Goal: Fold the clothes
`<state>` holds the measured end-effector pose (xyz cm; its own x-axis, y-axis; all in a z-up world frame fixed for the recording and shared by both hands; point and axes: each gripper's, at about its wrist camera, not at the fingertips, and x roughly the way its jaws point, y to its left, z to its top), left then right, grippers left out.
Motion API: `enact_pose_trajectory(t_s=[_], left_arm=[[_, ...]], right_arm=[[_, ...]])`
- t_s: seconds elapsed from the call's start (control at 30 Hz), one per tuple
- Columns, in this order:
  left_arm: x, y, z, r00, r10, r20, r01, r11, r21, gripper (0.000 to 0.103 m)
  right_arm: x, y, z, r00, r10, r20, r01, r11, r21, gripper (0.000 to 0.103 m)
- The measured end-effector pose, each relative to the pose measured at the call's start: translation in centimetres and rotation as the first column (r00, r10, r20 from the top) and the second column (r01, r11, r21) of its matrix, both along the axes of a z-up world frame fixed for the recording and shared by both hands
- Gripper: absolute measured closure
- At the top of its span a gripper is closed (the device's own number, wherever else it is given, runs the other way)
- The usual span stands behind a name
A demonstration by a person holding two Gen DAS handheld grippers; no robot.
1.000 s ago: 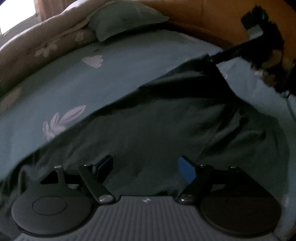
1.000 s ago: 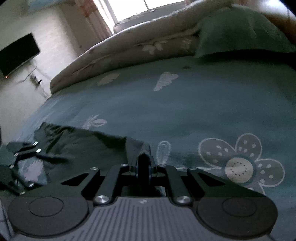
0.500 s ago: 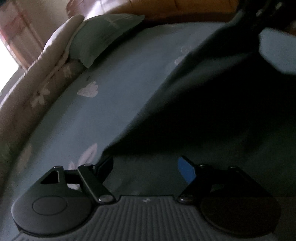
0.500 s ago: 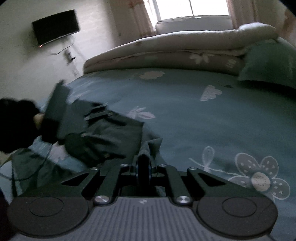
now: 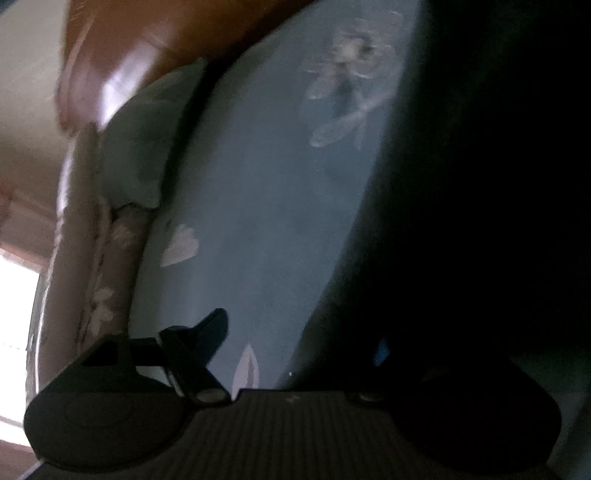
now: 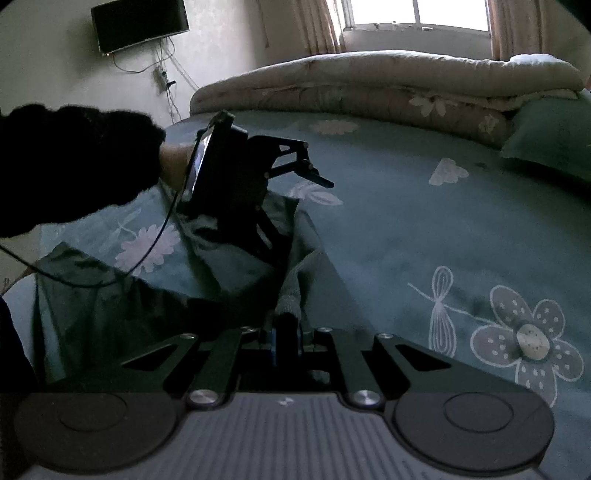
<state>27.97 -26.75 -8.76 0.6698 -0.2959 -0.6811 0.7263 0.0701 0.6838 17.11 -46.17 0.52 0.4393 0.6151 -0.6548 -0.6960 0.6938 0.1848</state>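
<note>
Two grippers on one dark garment (image 6: 122, 295), which lies rumpled on the bed (image 6: 406, 229) toward its near left edge.

Changes vs a second ago:
- Left gripper (image 6: 295, 206) view has rolled hard; the bed now runs diagonally in it. Earlier the garment filled the lower middle of that view; now it is a black mass (image 5: 480, 221) over the whole right side, hiding the right finger apart from a blue sliver of pad.
- Left jaws have just been closing a bit but are open; the left finger (image 5: 210, 332) sits over bare sheet. Cloth edge is between the jaws; pad contact can't be told.
- Right gripper (image 6: 287, 325) jaws closed on a ribbed fold of the garment, same as before. Its view has swung: TV (image 6: 140, 24) and window (image 6: 417, 14) are now in shot, and the left gripper with its black sleeve (image 6: 74, 166) has come in at left.

Surroundings:
- Rolled quilt (image 6: 369, 85) along the far edge of the bed, green pillow (image 6: 554, 140) at far right beside it.
- Brown headboard (image 5: 166, 33) above the pillow in the left view.
- Thin cable (image 6: 155, 251) hangs from the left gripper across the garment.
- Sleeve blocks the bed's left edge; left view is blurred and dark.
</note>
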Motion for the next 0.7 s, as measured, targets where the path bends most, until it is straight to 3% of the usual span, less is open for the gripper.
enact_pose_trajectory(t_s=[0.13,0.17,0.23,0.43,0.7], left_arm=[[-0.1,0.2,-0.3,0.996,-0.079,-0.037,0.082,0.993,0.079,0.072],[-0.3,0.1,-0.4,0.995,-0.093,-0.043,0.097,0.99,0.097,0.075],[-0.5,0.1,-0.6,0.994,-0.095,-0.063,0.102,0.988,0.116,0.094],[-1.1,0.6,0.4,0.994,-0.061,-0.093,0.07,0.993,0.091,0.101],[-3.3,1.1,3.5,0.991,-0.071,-0.114,0.077,0.996,0.044,0.103]], right_arm=[[-0.1,0.0,-0.2,1.0,0.001,0.0,-0.001,1.0,-0.02,0.092],[-0.1,0.0,-0.2,1.0,0.002,0.001,-0.002,1.0,-0.026,0.092],[-0.3,0.1,-0.3,1.0,0.0,0.009,0.001,0.999,-0.042,0.092],[-0.7,0.3,-0.3,0.998,-0.023,0.064,0.032,0.99,-0.136,0.092],[-0.8,1.2,-0.1,0.981,-0.036,0.19,0.099,0.937,-0.336,0.092]])
